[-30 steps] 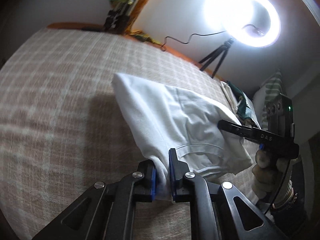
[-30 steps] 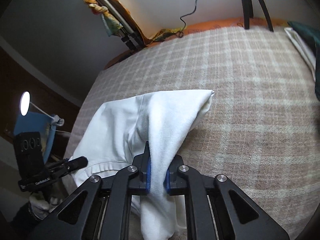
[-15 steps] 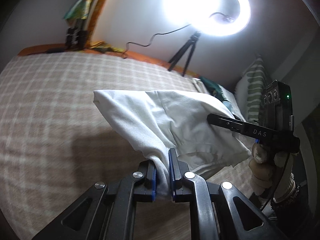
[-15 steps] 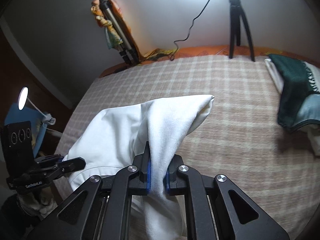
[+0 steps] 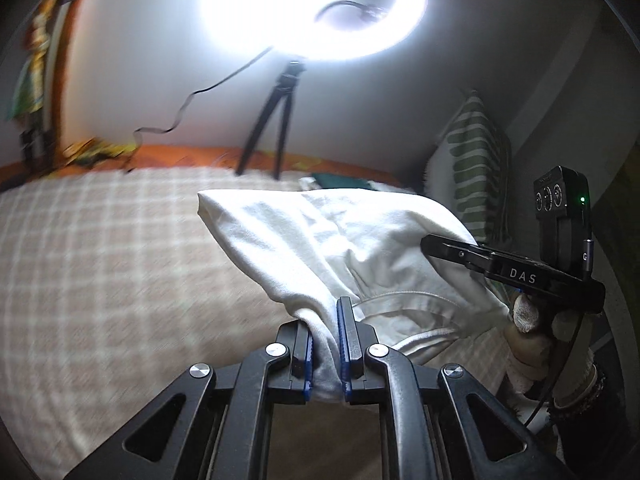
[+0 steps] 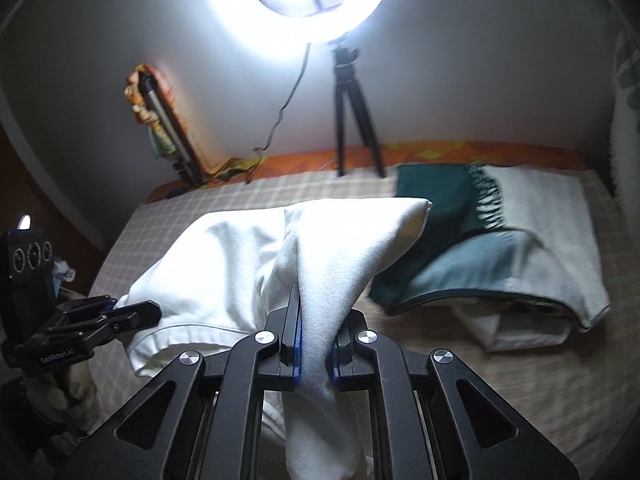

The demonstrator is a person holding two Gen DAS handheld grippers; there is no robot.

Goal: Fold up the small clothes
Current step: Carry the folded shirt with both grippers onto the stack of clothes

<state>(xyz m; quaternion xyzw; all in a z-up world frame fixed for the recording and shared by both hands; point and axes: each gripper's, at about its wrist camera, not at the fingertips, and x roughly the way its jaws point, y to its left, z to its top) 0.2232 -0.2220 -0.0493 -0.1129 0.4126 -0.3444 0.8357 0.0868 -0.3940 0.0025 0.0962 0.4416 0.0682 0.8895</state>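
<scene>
A white garment [image 5: 352,240] [image 6: 344,248] hangs folded between both grippers above the checked bed cover [image 5: 100,248]. My left gripper [image 5: 325,336] is shut on its near left corner, the cloth bunched between the blue pads. My right gripper [image 6: 316,340] is shut on the opposite corner, with a strip of cloth hanging down below the jaws. In the left wrist view the right gripper [image 5: 448,250] shows at the right, held by a gloved hand [image 5: 528,328]. The left gripper [image 6: 132,312] shows at the lower left of the right wrist view.
A pile of folded clothes, dark green, blue and white [image 6: 492,240], lies on the bed to the right. A bright ring light on a black tripod [image 6: 352,112] stands at the bed's far edge. A striped pillow [image 5: 476,168] leans at the right.
Both grippers have lifted the white garment off the bed cover and tilted upward; the ring light, tripod and the clothes pile have come into view.
</scene>
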